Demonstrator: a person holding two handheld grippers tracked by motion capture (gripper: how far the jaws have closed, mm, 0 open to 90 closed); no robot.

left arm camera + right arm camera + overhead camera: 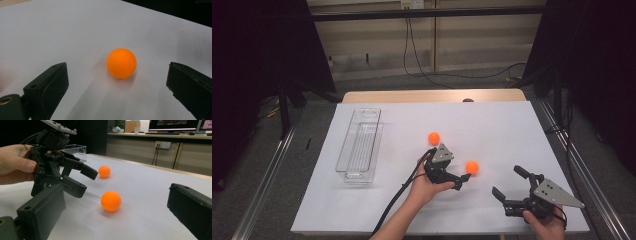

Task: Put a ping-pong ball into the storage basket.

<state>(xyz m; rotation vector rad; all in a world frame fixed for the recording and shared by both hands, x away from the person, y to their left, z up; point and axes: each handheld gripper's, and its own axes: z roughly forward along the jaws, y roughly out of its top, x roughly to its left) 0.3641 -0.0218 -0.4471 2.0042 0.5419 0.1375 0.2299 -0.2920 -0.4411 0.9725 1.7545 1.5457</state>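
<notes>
Between the spread jaws of the left gripper (463,181) lies the nearer orange ball (121,63), resting on the white table cover (492,125) and touched by neither jaw; in the left gripper view there is clear cover on both sides of it, so it is lined up for a grasp but not yet held. Beyond that gripper, on the side away from the person, the second orange ball (434,138) sits loose on the cover, a little apart from the first. Farther off to the left gripper's left stands the clear plastic tray (360,145), and nothing can be seen lying in it. Well to the right of the nearer ball, the right gripper (510,184) rests low near the table's front edge with its jaws wide apart and nothing between them. Judging by this, the work looks to be at its start: no ball has been lifted or binned, one is about to be pinched, and probably both remain to be carried across to the tray.
</notes>
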